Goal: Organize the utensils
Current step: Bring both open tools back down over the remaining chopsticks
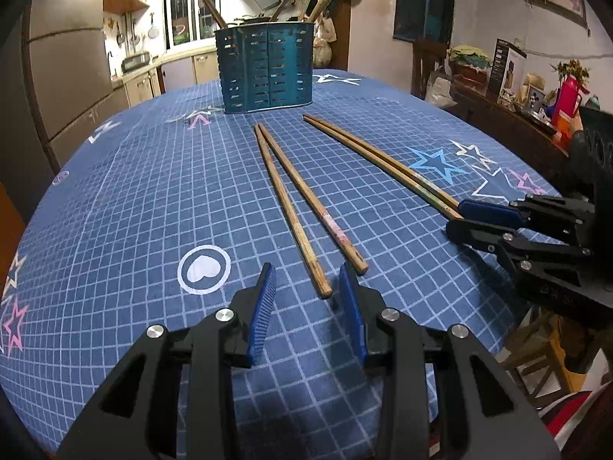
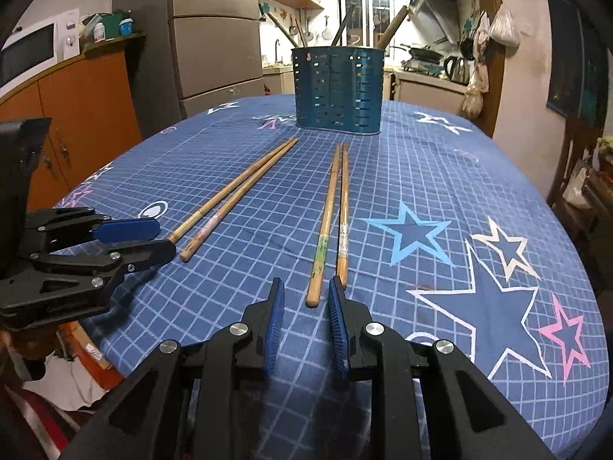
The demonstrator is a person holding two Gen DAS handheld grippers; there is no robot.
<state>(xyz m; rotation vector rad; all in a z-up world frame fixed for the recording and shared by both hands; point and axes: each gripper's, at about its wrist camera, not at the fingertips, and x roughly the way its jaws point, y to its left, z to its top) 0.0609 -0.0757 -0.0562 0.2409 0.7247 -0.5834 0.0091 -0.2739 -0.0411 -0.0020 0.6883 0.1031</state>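
Two pairs of wooden chopsticks are lying loose on the counter, running from its near edge toward the blue slotted holder (image 1: pixel 267 70) standing mid-counter toward the far edge. My left gripper (image 1: pixel 308 281) is hovering at the near ends of the left pair (image 1: pixel 297 207), jaws narrowly parted and gripping nothing. My right gripper (image 2: pixel 304 296) is lining up on the right pair (image 2: pixel 332 222), jaws narrow too, one stick end between them but not pinched as far as I can tell. The holder is already carrying several utensils; I judge both pairs are waiting to be lifted and dropped in.
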